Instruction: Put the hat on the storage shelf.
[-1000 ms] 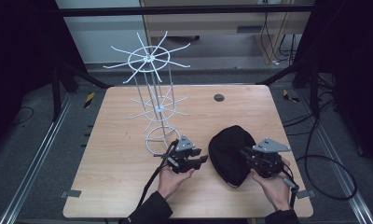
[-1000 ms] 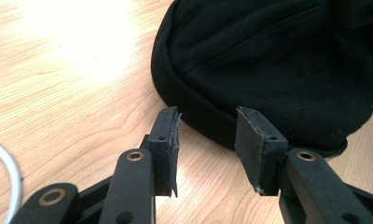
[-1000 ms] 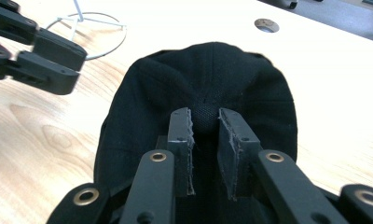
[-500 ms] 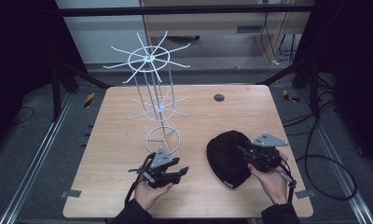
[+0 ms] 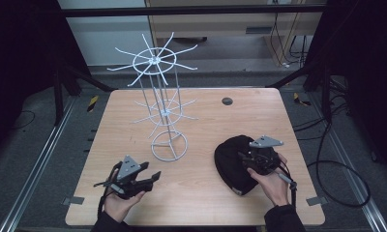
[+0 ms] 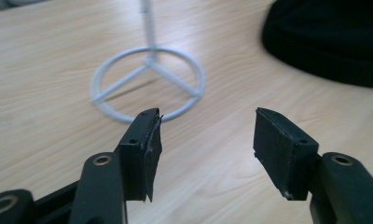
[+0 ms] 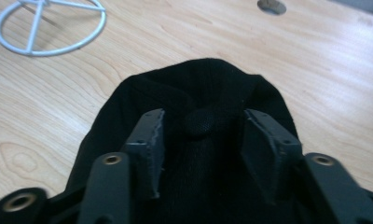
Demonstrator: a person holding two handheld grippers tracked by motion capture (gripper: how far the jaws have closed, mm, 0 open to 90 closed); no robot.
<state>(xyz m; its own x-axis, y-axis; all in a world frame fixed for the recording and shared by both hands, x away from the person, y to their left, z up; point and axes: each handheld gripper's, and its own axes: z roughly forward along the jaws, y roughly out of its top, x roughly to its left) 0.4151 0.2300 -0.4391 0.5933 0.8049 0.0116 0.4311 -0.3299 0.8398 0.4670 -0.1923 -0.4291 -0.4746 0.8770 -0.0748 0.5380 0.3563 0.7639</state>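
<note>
A black cap (image 5: 230, 159) lies on the right of the wooden table (image 5: 201, 193). My right gripper (image 5: 245, 158) rests over it. Its jaws have just been opening and stand apart on either side of the cap's top button (image 7: 203, 122), with neither pad pressing on it. In that view the right gripper (image 7: 203, 128) has the cap (image 7: 198, 84) under it. My left gripper (image 5: 150, 173) is near the front left, open, its jaws having just been opening with nothing between them. The left gripper (image 6: 203, 140) points at the rack's ring base (image 6: 149, 84), with the cap (image 6: 324, 37) farther off.
A white wire rack (image 5: 155, 60) with two tiers of spokes stands on a ring base (image 5: 169, 146) at the table's middle. A small dark round disc (image 5: 227, 101) sits at the back right. Cables (image 5: 336, 169) trail off the right edge.
My left gripper has drawn away from the cap, leftward and toward the front edge, and its jaws have widened. The right gripper stays on the cap and has opened.
</note>
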